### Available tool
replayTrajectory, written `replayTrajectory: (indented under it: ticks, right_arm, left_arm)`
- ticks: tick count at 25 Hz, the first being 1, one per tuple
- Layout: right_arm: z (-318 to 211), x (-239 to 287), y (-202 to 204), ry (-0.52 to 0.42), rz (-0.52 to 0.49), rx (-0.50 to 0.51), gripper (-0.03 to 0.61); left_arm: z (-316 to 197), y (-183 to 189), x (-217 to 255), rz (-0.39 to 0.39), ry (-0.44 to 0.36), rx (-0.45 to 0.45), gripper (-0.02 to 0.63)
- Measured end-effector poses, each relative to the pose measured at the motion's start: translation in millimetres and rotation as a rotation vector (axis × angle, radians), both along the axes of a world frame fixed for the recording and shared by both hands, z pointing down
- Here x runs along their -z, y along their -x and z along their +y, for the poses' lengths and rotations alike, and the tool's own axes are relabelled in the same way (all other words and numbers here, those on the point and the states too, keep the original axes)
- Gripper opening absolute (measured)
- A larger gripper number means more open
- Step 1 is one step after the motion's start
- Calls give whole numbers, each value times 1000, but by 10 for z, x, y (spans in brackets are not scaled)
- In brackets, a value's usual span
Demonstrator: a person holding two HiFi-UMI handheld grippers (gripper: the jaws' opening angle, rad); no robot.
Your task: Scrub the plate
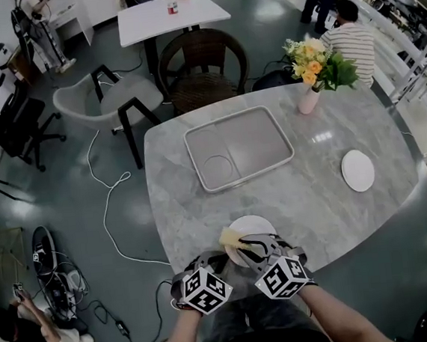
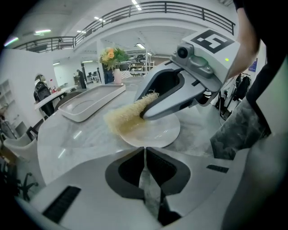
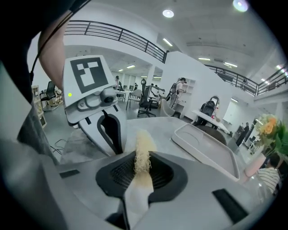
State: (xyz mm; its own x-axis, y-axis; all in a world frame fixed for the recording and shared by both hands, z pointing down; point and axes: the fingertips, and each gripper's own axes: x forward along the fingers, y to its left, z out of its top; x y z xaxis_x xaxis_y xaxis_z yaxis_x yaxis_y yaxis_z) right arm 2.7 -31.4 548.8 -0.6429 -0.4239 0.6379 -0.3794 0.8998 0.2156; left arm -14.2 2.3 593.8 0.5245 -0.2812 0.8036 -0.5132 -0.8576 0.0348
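A white plate (image 1: 258, 226) lies on the marble table (image 1: 187, 206) near its front edge. My right gripper (image 1: 245, 245) is shut on a yellow fibrous scrubber (image 1: 230, 238), which rests on the plate's left rim. In the left gripper view the scrubber (image 2: 128, 117) lies across the plate (image 2: 155, 134). The left gripper (image 1: 216, 261) is shut with nothing seen between its jaws, its tips (image 2: 144, 152) at the plate's near edge. The right gripper view shows the scrubber (image 3: 143, 155) clamped between the jaws of my right gripper (image 3: 143, 167); the plate is hidden there.
A grey rectangular tray (image 1: 239, 147) sits mid-table. A second white plate (image 1: 358, 170) lies at the right, and a vase of flowers (image 1: 309, 82) stands at the far right corner. Chairs (image 1: 203, 62) stand beyond the table. The table's front edge is just under my grippers.
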Motion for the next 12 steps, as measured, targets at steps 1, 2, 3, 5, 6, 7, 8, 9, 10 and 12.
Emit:
replayTrajectory:
  ticks: [1, 2, 3, 5, 6, 7, 8, 9, 10, 12]
  right_arm:
    - [-48, -5, -27, -11, 10, -7, 75]
    - [-94, -5, -57, -21, 20, -16, 75]
    - [-137, -3, -91, -31, 28, -28, 75]
    - [-213, 1, -171, -49, 46, -57, 75]
    - [-244, 1, -216, -58, 55, -72, 75]
    - [-268, -1, -263, -65, 64, -87, 75]
    - [-284, -5, -312, -70, 72, -101, 75]
    - [-291, -11, -360, -75, 79, -114, 75]
    - [-288, -17, -404, -78, 84, -125, 75]
    - [-256, -28, -477, -82, 94, -139, 75]
  left_arm:
    - [-2, 1, -1, 0, 1, 1, 25]
    - [-1, 3, 1, 1, 1, 1, 25]
    - [2, 5, 3, 1, 1, 2, 25]
    - [10, 11, 5, 3, 2, 4, 25]
    - [13, 14, 4, 4, 2, 5, 25]
    - [15, 16, 2, 5, 2, 6, 25]
    - [15, 16, -1, 7, 2, 6, 25]
    - [14, 15, -5, 7, 1, 6, 25]
    - [13, 13, -7, 8, 0, 5, 25]
    - [14, 4, -7, 7, -1, 1, 25]
